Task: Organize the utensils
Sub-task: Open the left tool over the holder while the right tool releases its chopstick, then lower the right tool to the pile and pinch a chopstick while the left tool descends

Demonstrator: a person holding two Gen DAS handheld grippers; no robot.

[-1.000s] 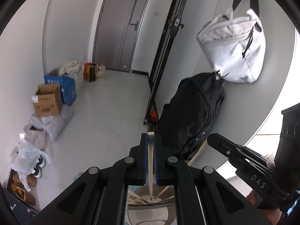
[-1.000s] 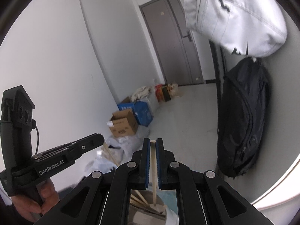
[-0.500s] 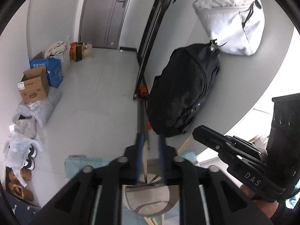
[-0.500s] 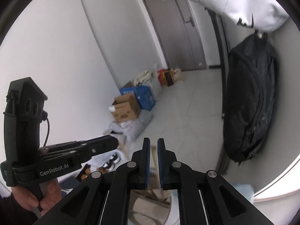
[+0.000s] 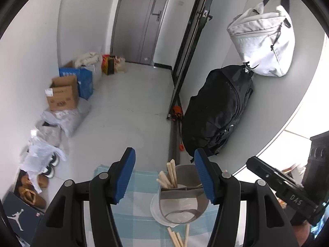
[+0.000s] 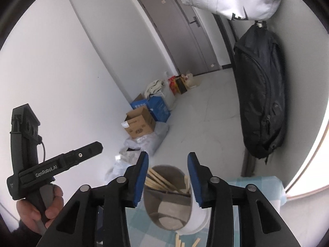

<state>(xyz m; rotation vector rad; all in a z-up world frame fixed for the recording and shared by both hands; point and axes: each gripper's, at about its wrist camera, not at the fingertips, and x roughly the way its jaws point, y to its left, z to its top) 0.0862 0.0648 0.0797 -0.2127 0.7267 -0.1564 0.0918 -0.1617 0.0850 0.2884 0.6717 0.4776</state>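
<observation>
Left gripper (image 5: 164,175): fingers (image 5: 125,175) approx half open, just been opening, nothing held. Right gripper (image 6: 167,179): fingers (image 6: 141,177) partly open, also just been opening, nothing btwn them. Grey utensil holder (image 5: 182,201) stands upright on the check-cloth bench (image 5: 139,185), below both grippers. Wooden chopsticks (image 5: 169,177) lean inside its rear compartment. Loose chopsticks (image 5: 177,236) lie on the cloth just in front of holder.

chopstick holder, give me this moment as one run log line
left gripper: open, jaws just opened, empty | right gripper: open, jaws just opened, empty | chopsticks: in holder | loose chopsticks: on cloth
</observation>
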